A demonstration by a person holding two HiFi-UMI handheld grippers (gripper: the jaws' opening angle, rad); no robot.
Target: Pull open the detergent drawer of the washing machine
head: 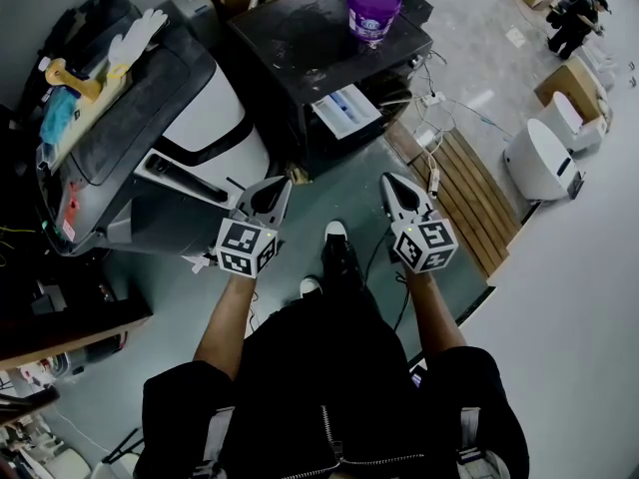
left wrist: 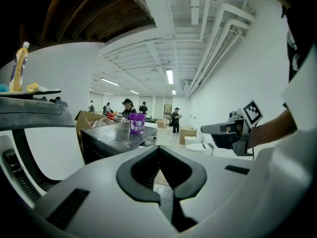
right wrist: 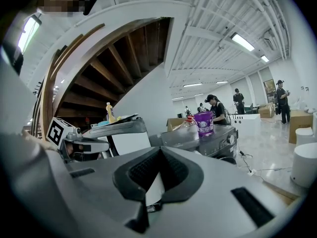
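Left gripper [head: 286,183]: held out ahead of the person at the head view's left, with its marker cube towards the wrist. Its jaws are pressed together at the tips and nothing is between them.
Right gripper [head: 388,179]: held level with the left one and well apart from it, tips pointing the same way. Its jaws are pressed together too, and are empty.
Washing machine [head: 300,38]: a black box-shaped unit with a dusty top. It stands ahead of both grippers, and neither touches it.
Detergent drawer [head: 346,111]: a white-and-blue piece at the upper front of the washing machine, on the side facing the person. It lies ahead of the two grippers and roughly between them, apart from both. It seems to stand out from the front, but I cannot tell how far.
Purple tub [head: 373,10]: upright on top of the washing machine, towards its far right corner.
White machine [head: 215,118]: just left of the washing machine, with a dark slanted lid.
Yellow bottle [head: 70,76]: lying on that lid, near its left end.
White glove [head: 135,36]: also on the lid, beyond the bottle.
Wooden slats [head: 469,193]: flat on the floor [head: 329,183] to the right of the washing machine, with cables across their far end.
Shoe [head: 339,252]: black with a pale sole, planted on the floor between the two forearms.
Background: several people stand far back in the hall, seen in both gripper views.
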